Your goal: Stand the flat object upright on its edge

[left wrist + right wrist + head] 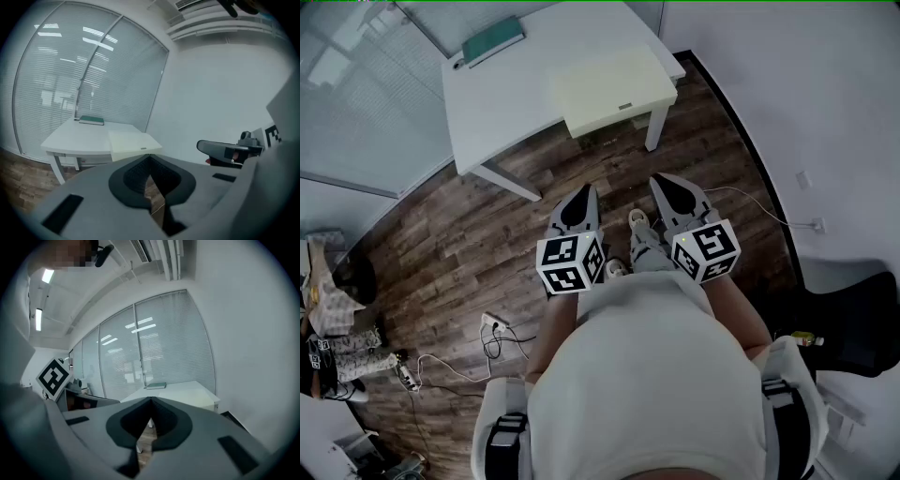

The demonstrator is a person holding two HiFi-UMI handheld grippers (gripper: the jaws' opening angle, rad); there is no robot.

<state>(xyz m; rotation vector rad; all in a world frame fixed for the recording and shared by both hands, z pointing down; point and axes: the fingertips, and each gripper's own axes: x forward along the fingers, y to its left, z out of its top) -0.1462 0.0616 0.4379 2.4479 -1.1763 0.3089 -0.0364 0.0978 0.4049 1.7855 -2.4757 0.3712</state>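
A flat green book (492, 42) lies on the far left part of the white table (516, 103), well ahead of me. It also shows as a thin slab in the left gripper view (91, 120) and the right gripper view (155, 386). My left gripper (584, 190) and right gripper (666, 180) are held side by side at waist height over the wooden floor, short of the table and pointing toward it. Both have their jaws shut with nothing between them. Neither touches the book or the table.
A cream box-shaped unit (609, 89) sits at the table's near right corner. A black office chair (853, 323) stands at my right near the white wall. A power strip with cables (492, 328) lies on the floor at left, beside clutter (337, 309). Glass walls with blinds stand behind the table.
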